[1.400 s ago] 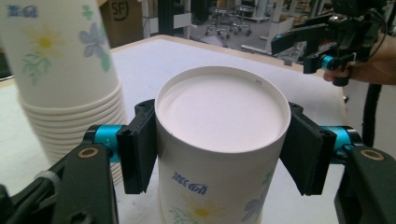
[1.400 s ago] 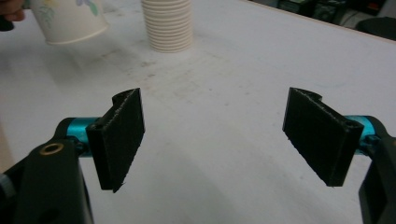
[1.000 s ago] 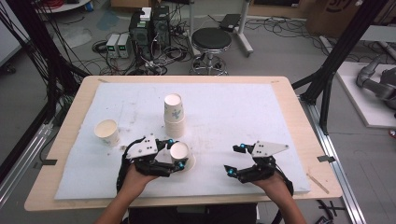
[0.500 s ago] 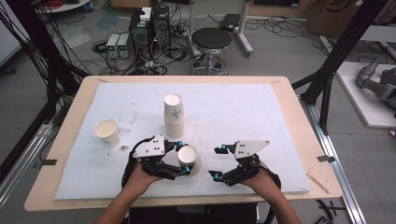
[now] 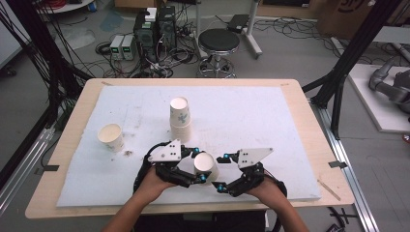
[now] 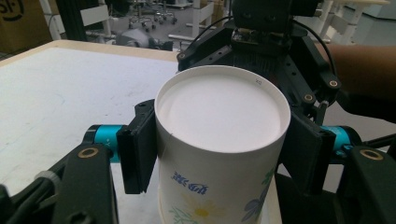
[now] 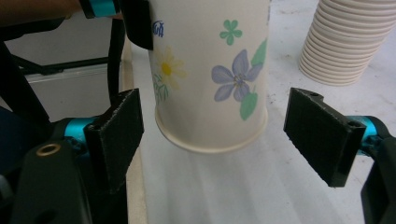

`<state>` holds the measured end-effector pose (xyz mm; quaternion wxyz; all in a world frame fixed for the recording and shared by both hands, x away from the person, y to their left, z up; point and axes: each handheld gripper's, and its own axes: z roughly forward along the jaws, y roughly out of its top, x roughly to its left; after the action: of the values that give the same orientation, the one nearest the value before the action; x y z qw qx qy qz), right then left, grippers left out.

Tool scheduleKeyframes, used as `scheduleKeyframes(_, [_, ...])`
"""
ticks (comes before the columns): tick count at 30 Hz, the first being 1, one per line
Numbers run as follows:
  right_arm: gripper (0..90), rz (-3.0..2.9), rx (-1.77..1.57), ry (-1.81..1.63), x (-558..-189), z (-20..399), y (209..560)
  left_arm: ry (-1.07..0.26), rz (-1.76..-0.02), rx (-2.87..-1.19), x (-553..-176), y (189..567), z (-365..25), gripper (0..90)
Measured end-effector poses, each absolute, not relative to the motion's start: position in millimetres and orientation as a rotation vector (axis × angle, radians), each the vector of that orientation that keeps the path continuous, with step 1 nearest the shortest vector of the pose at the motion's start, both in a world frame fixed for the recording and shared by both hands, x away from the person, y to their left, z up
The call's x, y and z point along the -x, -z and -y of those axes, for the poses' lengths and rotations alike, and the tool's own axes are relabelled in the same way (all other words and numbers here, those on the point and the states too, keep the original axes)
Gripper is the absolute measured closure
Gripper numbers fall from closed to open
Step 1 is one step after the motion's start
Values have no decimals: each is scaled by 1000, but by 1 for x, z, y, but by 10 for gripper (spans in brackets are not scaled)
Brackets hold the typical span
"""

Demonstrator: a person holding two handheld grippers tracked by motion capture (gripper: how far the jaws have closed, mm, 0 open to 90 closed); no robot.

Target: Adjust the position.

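Observation:
A flower-printed paper cup [image 5: 205,166] hangs just above the white mat, near the front edge, with my left gripper [image 5: 200,165] shut on it. In the left gripper view both black pads press the sides of the cup [image 6: 219,140] below its rim. My right gripper [image 5: 218,172] is open right beside it. In the right gripper view the cup's base [image 7: 210,70] sits between its two pads [image 7: 119,135] with a gap on each side. The left gripper's pad [image 7: 137,18] grips the cup higher up.
A stack of paper cups [image 5: 180,118] stands mid-mat behind the grippers and appears as the stack of paper cups [image 7: 345,42] at the upper right of the right gripper view. A single cup [image 5: 111,137] stands at the left. The white mat [image 5: 270,121] covers most of the wooden table.
The left gripper has carried the cup to the right. The right gripper has moved left until its open jaws stand around the cup's base.

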<state>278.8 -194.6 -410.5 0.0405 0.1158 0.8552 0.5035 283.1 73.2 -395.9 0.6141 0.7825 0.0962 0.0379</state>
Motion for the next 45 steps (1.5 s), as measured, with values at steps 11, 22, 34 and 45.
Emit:
scheduleKeyframes(11, [207, -2636, -334, -1573, -278, 190, 412, -28, -184, -1778, -283, 392, -60, 351])
scheduleKeyframes(22, [325, -2655, -319, -1650, -281, 195, 413, 0, -202, -1760, -284, 393, -59, 359])
scheduleKeyframes(34, [351, -2678, -306, -1520, -283, 195, 412, -71, -289, -1846, -284, 389, -67, 168])
scheduleKeyframes(45, [352, -2697, -289, -1462, -289, 190, 404, -54, -307, -1892, -285, 384, -83, 168])
